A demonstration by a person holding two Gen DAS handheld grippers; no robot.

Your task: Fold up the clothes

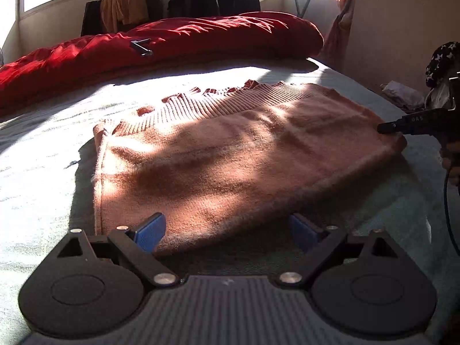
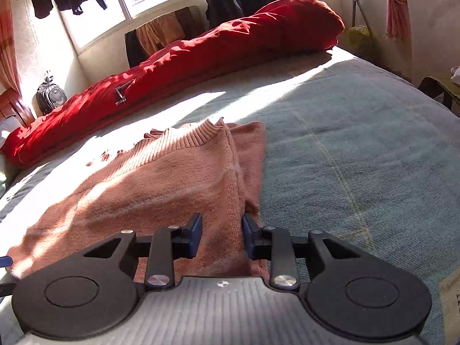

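Two claws: both work on one fuzzy salmon-pink knitted sweater (image 1: 230, 149), lying partly folded on the pale grey-green woven bedspread (image 2: 359, 158).
Right claw (image 2: 221, 238): its blue pads are drawn in on a raised ridge of the sweater's folded side edge, which stands pinched between them; probably gripped there so the doubled layers lift together.
Left claw (image 1: 227, 231): jaws wide, one blue pad either side of the sweater's near corner, which lies between them unpressed; likely lined up to bite the matching corner.
Sweater position: directly ahead of both claws, ribbed hem farthest away, already narrowed by a fold along the right claw's side.
Beyond the claws: a rumpled red quilt (image 1: 172, 46) lies well apart, past the sweater, leaving room to fold.
Next step, judged: close the left claw, then carry both corners toward the ribbed hem.
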